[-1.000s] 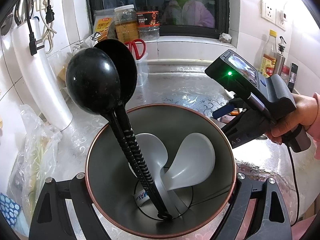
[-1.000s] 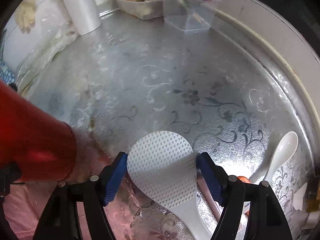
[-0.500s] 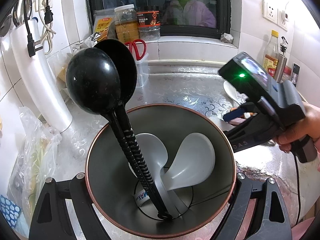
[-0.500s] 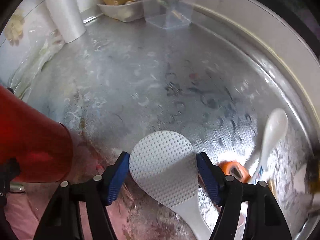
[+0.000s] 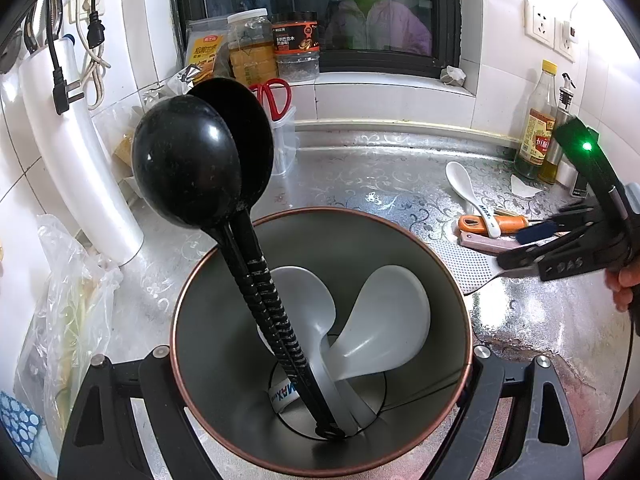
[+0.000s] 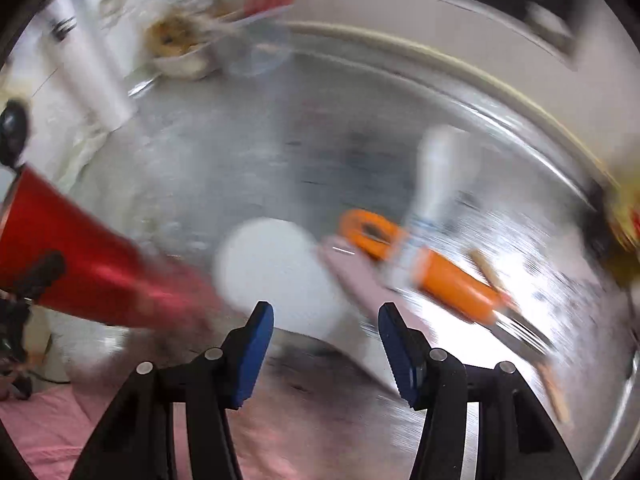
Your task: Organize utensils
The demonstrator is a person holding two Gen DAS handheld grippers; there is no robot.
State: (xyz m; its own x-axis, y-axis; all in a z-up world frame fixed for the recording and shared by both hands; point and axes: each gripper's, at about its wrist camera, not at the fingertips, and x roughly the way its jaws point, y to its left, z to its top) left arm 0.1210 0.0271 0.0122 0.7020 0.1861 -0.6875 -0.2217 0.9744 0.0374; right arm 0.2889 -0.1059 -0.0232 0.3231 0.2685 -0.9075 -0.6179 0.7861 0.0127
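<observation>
While my left gripper [image 5: 320, 364] clamps the cup [image 5: 448, 272], the right gripper [image 6: 326, 344] is closing empty.
Closing this blurred, I could miss the rice paddle [image 6: 280, 276].

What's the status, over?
Left gripper shut on utensil cup. Right gripper closing over white rice paddle, not gripped. Nothing blocking.

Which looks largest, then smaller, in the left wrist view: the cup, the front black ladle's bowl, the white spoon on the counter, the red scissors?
1. Cup, largest, though nearest the camera.
2. Black ladle's bowl, also near.
3 and 4. White spoon and red scissors look alike; scissors are partly hidden, so unranked.
</observation>
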